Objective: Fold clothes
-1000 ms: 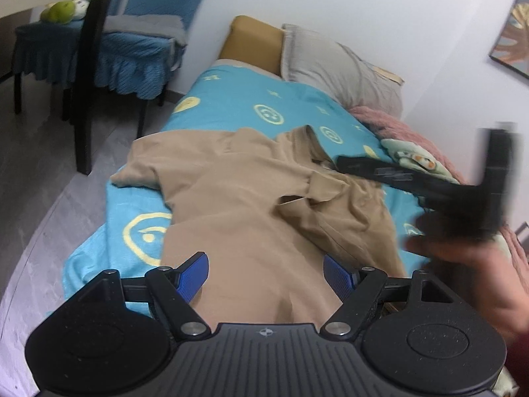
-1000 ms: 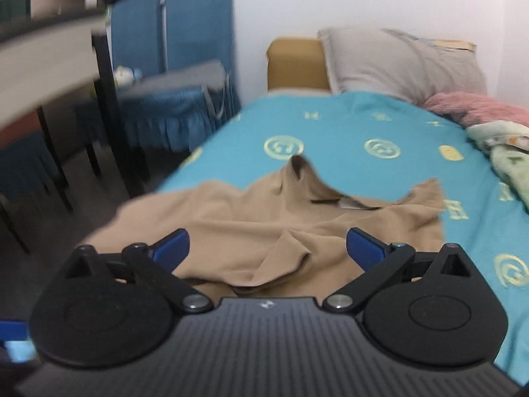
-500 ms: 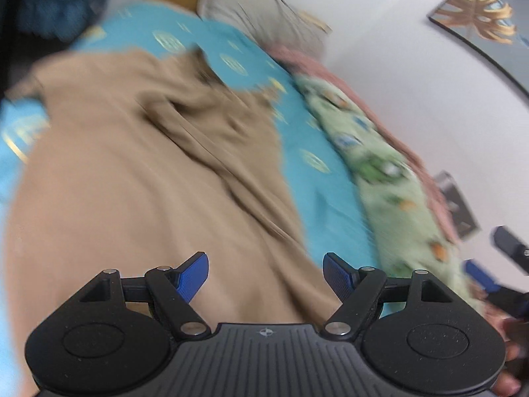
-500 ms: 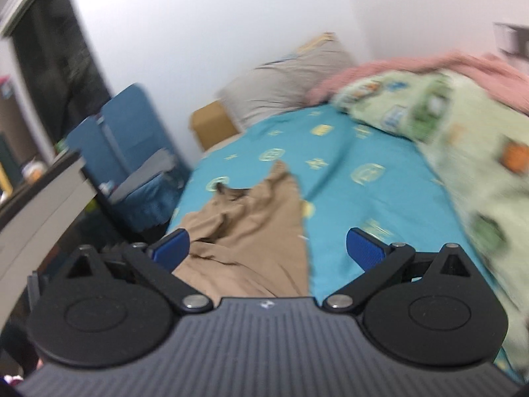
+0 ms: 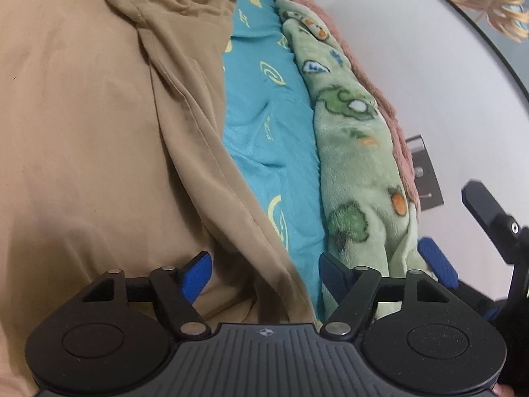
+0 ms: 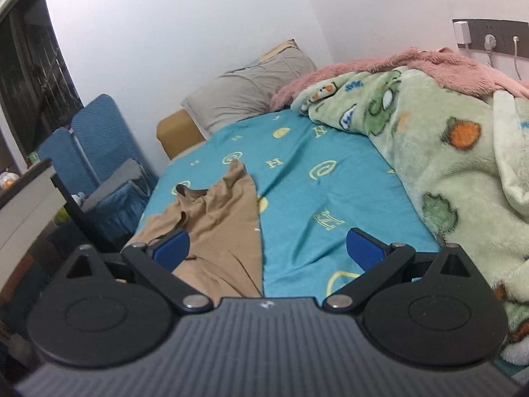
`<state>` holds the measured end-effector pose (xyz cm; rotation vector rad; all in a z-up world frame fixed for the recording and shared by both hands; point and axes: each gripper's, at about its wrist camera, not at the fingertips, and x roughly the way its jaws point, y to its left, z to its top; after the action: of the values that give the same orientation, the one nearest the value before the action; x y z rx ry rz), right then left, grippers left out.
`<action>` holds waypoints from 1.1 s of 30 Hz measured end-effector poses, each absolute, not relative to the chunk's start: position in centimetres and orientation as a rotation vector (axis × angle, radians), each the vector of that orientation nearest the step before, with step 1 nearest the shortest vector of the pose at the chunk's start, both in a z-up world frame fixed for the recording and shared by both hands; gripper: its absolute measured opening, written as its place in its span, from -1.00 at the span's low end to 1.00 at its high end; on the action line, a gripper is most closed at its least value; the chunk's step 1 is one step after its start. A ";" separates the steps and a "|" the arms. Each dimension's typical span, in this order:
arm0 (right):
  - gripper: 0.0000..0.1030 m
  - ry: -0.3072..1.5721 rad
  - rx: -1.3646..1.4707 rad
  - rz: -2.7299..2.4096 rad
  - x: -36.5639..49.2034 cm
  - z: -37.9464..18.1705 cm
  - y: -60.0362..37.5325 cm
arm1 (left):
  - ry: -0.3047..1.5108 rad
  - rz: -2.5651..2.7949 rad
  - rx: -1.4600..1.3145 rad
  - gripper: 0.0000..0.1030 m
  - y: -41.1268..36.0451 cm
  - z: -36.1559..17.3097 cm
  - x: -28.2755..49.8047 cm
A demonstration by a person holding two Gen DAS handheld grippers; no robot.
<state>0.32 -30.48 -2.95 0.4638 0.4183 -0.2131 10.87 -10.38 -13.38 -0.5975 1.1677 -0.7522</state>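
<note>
A tan shirt (image 5: pixel 99 125) lies spread and rumpled on the teal bedsheet (image 5: pixel 264 132); its collar end points to the pillow. It also shows in the right wrist view (image 6: pixel 218 231). My left gripper (image 5: pixel 264 271) is open and empty, low over the shirt's right edge near the hem. My right gripper (image 6: pixel 267 248) is open and empty, above the sheet (image 6: pixel 314 198) just right of the shirt. Part of the right gripper shows at the left wrist view's right edge (image 5: pixel 463 254).
A green cartoon blanket (image 6: pixel 446 152) and a pink blanket (image 6: pixel 413 63) are piled along the wall side of the bed. A grey pillow (image 6: pixel 251 89) lies at the head. A blue chair (image 6: pixel 96 152) and a table edge (image 6: pixel 29 198) stand left of the bed.
Both grippers swung toward the wall side of the bed. The left one dropped close over the shirt's right edge. The right one moved off the shirt toward the bare sheet.
</note>
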 end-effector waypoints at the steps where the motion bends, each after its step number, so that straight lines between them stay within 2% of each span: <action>1: 1.00 0.410 0.461 -0.220 0.2 -3.0 -30.5 | 1.168 -0.746 -0.607 0.34 -10.5 -13.5 11.1; 5: 1.00 0.411 0.461 -0.229 0.5 -3.4 -30.8 | 1.171 -0.743 -0.600 0.14 -10.7 -13.4 11.3; 8: 1.00 0.422 0.467 -0.231 0.7 -3.8 -31.0 | 1.170 -0.750 -0.560 -0.17 -11.0 -13.1 10.9; 9: 1.00 0.426 0.468 -0.231 0.7 -3.9 -31.1 | 1.168 -0.753 -0.542 -0.40 -11.2 -13.1 10.7; 10: 1.00 0.429 0.471 -0.231 0.8 -4.0 -31.1 | 1.170 -0.753 -0.515 -0.72 -11.3 -13.0 10.5; 11: 1.00 0.431 0.473 -0.228 0.8 -4.0 -31.1 | 1.169 -0.749 -0.486 -0.87 -11.3 -12.8 10.3; 12: 1.00 0.433 0.472 -0.225 0.8 -4.0 -31.0 | 1.167 -0.745 -0.457 -0.93 -11.3 -12.5 10.1; 23: 1.00 0.466 0.447 -0.215 1.4 -4.3 -30.5 | 1.197 -0.705 -0.409 -0.96 -3.4 -7.3 9.6; 27: 1.00 0.481 0.426 -0.204 1.8 -4.4 -30.1 | 1.217 -0.602 -0.295 -0.96 -1.3 -8.8 9.2; 33: 1.00 0.499 0.395 -0.203 1.9 -4.5 -29.4 | 1.211 -0.552 -0.090 -0.92 -2.4 -10.7 8.5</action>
<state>1.93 -29.42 -4.47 0.3947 0.4985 -0.2033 8.52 -2.38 -10.66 -0.0900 1.2108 -0.5525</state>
